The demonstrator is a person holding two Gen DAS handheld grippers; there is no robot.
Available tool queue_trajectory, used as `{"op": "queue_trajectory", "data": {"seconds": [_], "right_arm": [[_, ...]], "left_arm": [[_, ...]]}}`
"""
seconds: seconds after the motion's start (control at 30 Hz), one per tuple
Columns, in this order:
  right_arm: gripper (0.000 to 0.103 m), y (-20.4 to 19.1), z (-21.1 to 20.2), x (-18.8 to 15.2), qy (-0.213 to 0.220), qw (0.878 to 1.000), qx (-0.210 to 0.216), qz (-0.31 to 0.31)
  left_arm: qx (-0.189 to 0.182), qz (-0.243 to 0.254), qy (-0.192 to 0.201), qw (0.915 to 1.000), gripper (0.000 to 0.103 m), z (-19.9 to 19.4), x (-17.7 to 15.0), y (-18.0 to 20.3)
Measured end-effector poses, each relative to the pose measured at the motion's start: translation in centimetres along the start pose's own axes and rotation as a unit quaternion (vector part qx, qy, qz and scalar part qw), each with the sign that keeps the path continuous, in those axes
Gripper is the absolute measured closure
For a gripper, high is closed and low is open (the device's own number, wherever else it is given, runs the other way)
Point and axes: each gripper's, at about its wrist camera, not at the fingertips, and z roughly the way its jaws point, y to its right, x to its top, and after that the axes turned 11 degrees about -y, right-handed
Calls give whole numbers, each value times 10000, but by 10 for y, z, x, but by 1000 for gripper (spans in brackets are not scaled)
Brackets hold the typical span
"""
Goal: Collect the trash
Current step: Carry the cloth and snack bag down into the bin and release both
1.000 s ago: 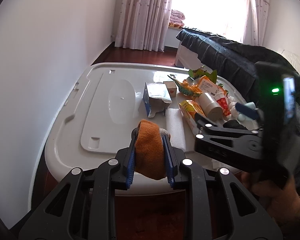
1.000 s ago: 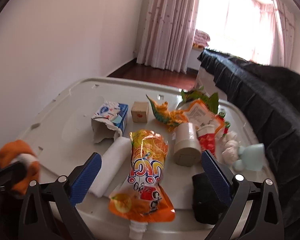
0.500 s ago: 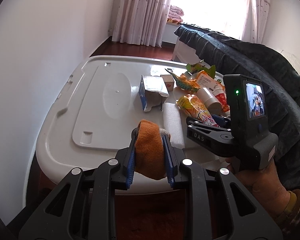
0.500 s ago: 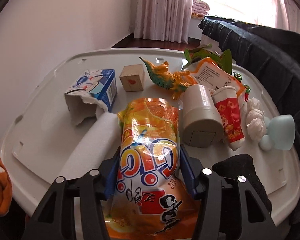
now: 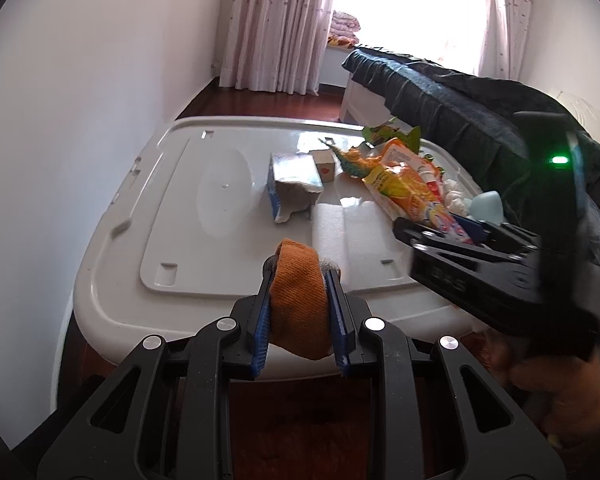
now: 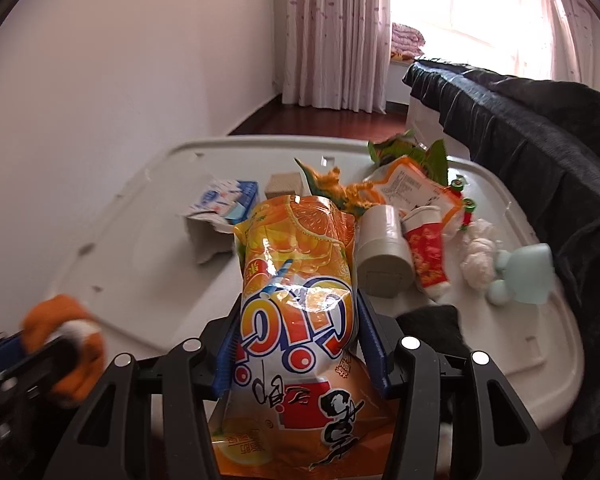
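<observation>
Here, seen from the right wrist camera, the right gripper (image 6: 300, 344) has its blue pads on both sides of an orange juice pouch (image 6: 300, 300), its jaws closing on it, and the pouch stands lifted in front of the white lid (image 6: 140, 264) that bears the rest of the clutter. From the left wrist camera, the left gripper (image 5: 298, 312) is clamped tight on a rolled orange cloth (image 5: 298, 308), held just over the lid's near edge. Behind the pouch lie a torn blue carton (image 6: 224, 208), a beige cylinder (image 6: 384, 252) and a red tube (image 6: 428, 256).

Carton (image 6: 224, 208) left of pouch (image 6: 300, 280) on lid (image 6: 140, 264)
</observation>
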Motion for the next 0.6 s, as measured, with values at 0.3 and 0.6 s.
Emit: {"op": "queue_trajectory", "data": {"seconds": [0.3, 0.6], "right_arm": [[52, 21, -73, -76, -541, 9980, 336, -10], [51, 9, -52, -169, -1646, 9850, 465, -212]], "left_arm": [[-89, 346, -381, 9986, 78, -24, -50, 28], [-218, 373, -1264, 9910, 78, -3, -102, 38]]}}
